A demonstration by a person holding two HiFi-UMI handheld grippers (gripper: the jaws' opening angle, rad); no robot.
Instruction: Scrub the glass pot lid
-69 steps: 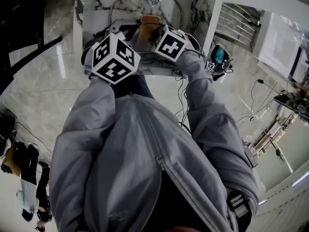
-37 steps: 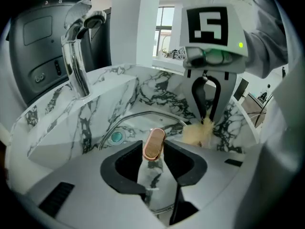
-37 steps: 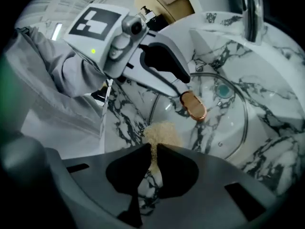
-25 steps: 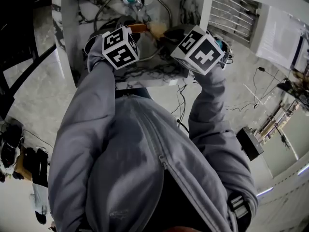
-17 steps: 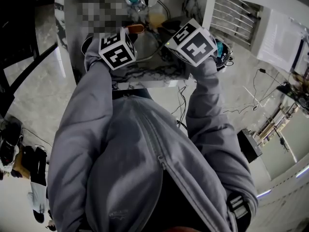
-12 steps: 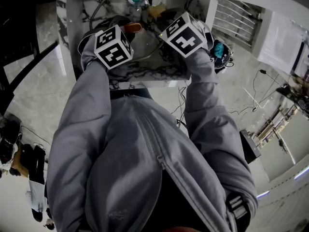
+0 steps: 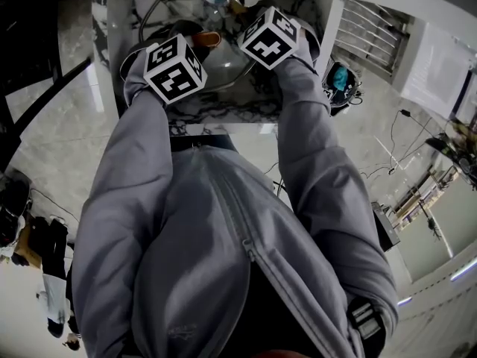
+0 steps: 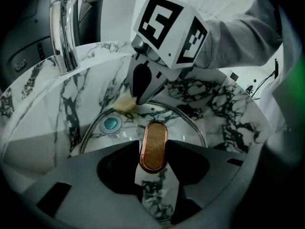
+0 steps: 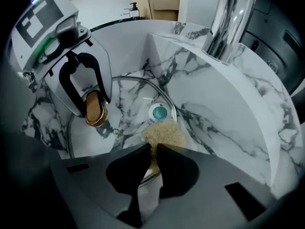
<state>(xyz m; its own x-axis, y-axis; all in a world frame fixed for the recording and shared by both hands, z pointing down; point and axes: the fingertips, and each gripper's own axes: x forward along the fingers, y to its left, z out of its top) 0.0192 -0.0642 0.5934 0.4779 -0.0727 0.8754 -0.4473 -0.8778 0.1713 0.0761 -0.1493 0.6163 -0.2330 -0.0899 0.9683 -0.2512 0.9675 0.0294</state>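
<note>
The glass pot lid lies tilted in the marble sink, its steel rim showing. My left gripper has just been closing and is shut on the lid's copper-rimmed wooden handle, which also shows in the right gripper view and the head view. My right gripper is shut on a yellowish scrub pad. The pad sits at the lid's far rim, beside the drain. In the head view both marker cubes, left and right, hang over the sink.
A teal drain stopper sits in the sink bottom just past the lid. The chrome faucet rises at the sink's back edge. The marble sink walls close in on all sides. The person's grey sleeves fill the near space.
The right gripper has come down and inward from the sink's right edge onto the lid, carrying the pad. The left gripper has barely moved and still has the handle.
</note>
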